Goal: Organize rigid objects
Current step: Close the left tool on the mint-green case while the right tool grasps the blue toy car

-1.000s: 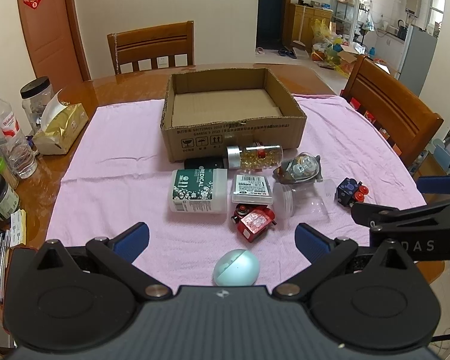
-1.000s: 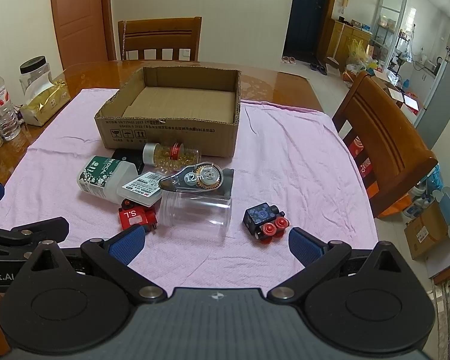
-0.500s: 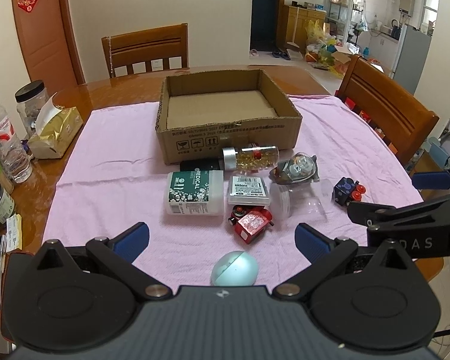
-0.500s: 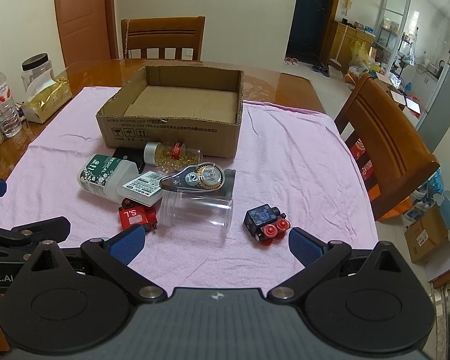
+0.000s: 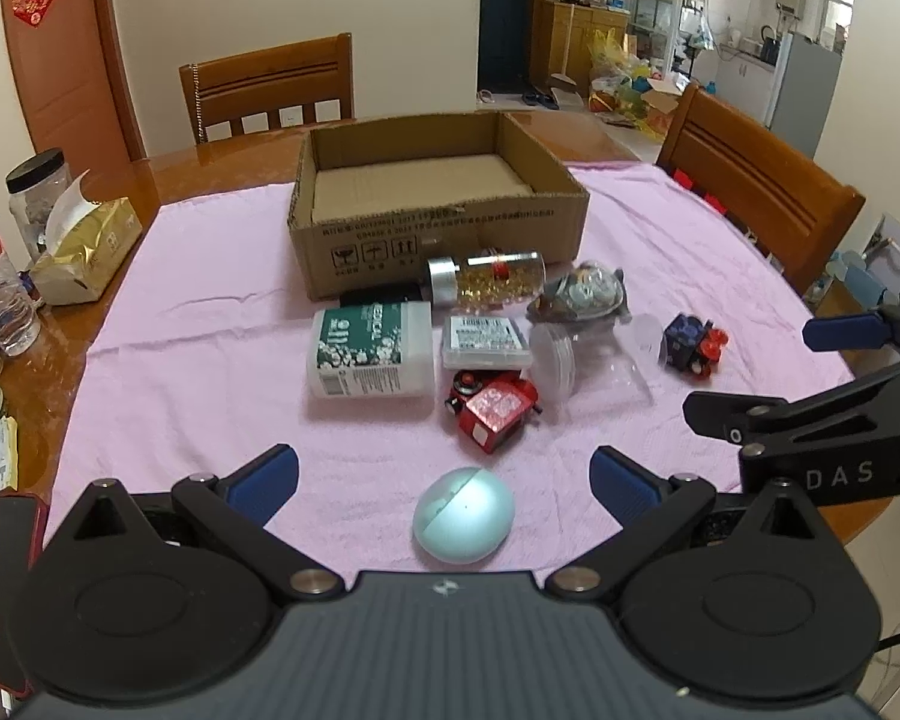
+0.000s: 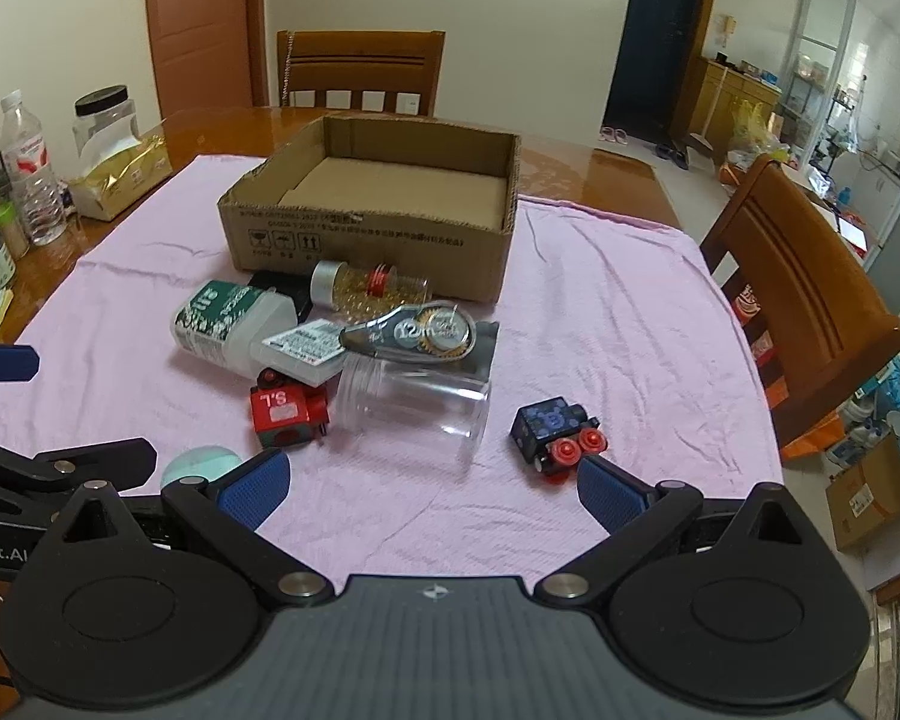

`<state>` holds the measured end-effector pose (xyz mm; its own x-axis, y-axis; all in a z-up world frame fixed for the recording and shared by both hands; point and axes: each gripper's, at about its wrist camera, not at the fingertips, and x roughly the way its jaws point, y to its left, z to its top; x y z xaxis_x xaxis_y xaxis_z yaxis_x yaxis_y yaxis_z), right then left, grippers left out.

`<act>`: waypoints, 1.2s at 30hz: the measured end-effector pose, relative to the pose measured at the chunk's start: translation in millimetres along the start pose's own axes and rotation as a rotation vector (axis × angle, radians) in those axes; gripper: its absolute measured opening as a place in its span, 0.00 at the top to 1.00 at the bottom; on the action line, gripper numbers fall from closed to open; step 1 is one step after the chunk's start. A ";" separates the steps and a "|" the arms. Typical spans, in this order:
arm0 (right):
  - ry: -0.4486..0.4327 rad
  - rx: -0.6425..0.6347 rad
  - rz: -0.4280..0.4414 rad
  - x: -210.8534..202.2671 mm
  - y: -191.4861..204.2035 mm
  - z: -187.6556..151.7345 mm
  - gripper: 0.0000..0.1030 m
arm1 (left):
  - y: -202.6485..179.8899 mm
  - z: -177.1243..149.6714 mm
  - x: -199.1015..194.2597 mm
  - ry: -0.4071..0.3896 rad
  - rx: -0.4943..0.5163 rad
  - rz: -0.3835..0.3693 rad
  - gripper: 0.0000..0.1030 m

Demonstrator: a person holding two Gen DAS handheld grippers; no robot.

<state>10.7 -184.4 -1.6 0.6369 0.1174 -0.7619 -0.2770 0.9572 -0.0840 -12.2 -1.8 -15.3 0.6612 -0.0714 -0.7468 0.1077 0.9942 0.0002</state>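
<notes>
At the tabletop (image 5: 168, 324) centre, an empty cardboard box (image 5: 438, 228); nothing sorted yet. In front of its near wall, toward the near edge, a loose pile: bottles, jar (image 6: 414, 414), toy trains, pale egg (image 5: 463, 513). Left hand-held gripper (image 5: 444, 474) wide open over the egg; right hand-held gripper (image 6: 432, 480) wide open, just short of the jar.

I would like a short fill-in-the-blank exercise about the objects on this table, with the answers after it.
1. The cardboard box holds ____ objects.
2. The clear plastic jar lies on its ____.
3. The cloth under the objects is ____.
4. Both the left gripper and the right gripper are ____.

Answers: no; side; pink; open
</notes>
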 end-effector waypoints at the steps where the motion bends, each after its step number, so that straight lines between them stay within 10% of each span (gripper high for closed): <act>1: 0.003 -0.004 0.005 2.6 -0.3 -2.5 0.00 | -0.2 -2.2 2.9 0.001 0.005 0.001 0.01; 36: 0.148 0.033 0.000 49.2 -6.3 -23.7 0.00 | 46.3 -34.7 93.2 0.189 0.011 0.066 0.01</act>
<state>26.8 -190.9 -53.8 0.5232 0.0800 -0.8485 -0.2520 0.9656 -0.0643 28.6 40.4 -108.0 0.5159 0.0118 -0.8566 0.0774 0.9952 0.0603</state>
